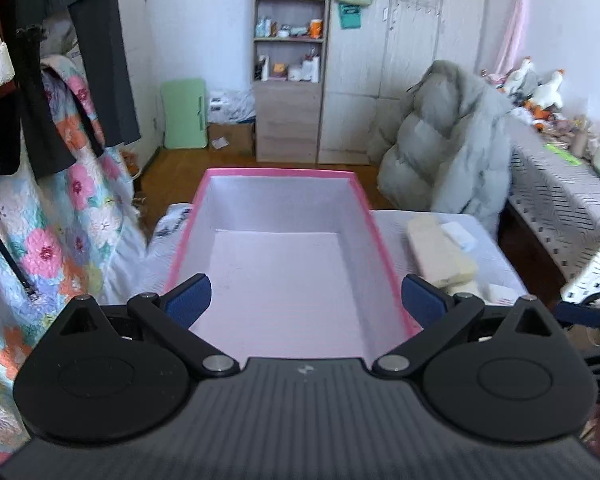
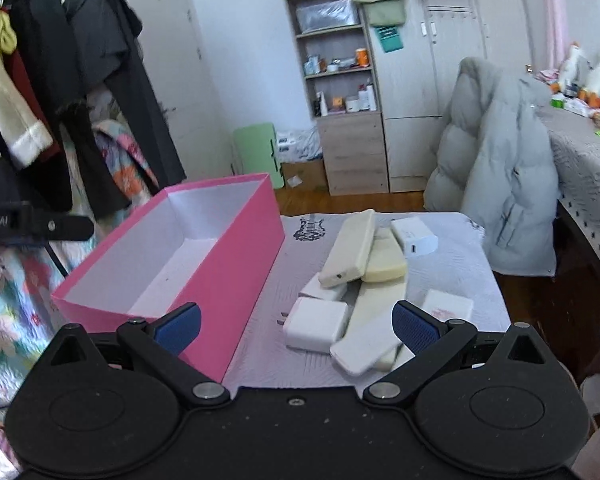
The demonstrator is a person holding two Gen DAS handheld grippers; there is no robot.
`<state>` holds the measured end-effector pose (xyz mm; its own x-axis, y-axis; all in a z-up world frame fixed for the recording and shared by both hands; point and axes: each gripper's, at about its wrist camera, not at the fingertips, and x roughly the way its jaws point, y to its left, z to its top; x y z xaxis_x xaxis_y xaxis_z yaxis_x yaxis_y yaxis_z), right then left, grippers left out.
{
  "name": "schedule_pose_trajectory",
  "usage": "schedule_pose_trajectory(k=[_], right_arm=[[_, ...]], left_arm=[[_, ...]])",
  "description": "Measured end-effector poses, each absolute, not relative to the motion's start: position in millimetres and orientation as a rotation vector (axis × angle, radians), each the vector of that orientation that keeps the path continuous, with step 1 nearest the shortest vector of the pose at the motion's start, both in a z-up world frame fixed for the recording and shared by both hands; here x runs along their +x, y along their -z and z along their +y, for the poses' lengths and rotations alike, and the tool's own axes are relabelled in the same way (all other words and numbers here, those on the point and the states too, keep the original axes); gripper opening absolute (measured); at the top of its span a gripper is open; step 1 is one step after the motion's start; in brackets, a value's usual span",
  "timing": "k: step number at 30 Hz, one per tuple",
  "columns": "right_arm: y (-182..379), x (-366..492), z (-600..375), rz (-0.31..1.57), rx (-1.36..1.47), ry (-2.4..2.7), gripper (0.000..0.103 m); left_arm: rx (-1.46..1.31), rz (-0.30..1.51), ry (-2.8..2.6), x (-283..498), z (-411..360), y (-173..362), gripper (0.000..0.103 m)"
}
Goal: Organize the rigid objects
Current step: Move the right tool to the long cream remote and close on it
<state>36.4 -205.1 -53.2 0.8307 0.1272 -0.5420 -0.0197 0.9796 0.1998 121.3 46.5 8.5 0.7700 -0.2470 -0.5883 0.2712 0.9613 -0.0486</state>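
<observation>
Two grippers: both spread wide with nothing between the blue pads; neither has taken hold of anything.
Left gripper (image 1: 306, 300): low centre of the left wrist view, poised over the open pink box (image 1: 374, 236), whose white inside looks bare.
Right gripper (image 2: 296, 326): low centre of the right wrist view, aimed at the pile of white and cream items lying right of the box.
Pile: the items sit on a pale grey quilted cloth (image 2: 460, 256), just beside the box's long pink wall.
Nearest piece: a square white charger (image 2: 315, 324) with its prongs pointing toward the box, lying just ahead of the right gripper and touching a long white remote (image 2: 370, 334) to its right.
Further pieces: a cream remote (image 2: 350, 250) rests tilted across the others; a white adapter (image 2: 414, 237) sits at the far end, upper centre-right of the view.
Step in hand: likely the first pick, since the box seems to hold nothing.
How to do it well: start with the square charger, as it lies free on top at the front. Close on its flat sides, not its prongs, and lift straight up so the leaning remotes do not slide.
Placing: set it flat into a corner of the box, leaving the length free for the long remotes.
</observation>
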Motion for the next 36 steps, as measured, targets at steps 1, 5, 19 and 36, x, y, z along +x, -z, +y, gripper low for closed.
schedule_pose_trajectory(k=[1,5,19,36], right_arm=[[52.8,43.3,-204.3,0.591,0.179,-0.082,0.103],[49.2,77.2,-211.0,0.599,0.197,-0.084,0.103],[79.8,187.3,-234.8,0.728,0.354,-0.021,0.093],[113.2,232.6,-226.7,0.779,0.188,0.061,0.082]], left_arm=[[0.055,0.642,0.267,131.0,49.5,-7.6,0.102],[0.104,0.672,0.246,169.9,59.1,-2.9,0.103],[0.114,0.862,0.193,289.1,81.9,42.8,0.098],[0.243,0.865,0.157,289.9,75.7,79.4,0.037]])
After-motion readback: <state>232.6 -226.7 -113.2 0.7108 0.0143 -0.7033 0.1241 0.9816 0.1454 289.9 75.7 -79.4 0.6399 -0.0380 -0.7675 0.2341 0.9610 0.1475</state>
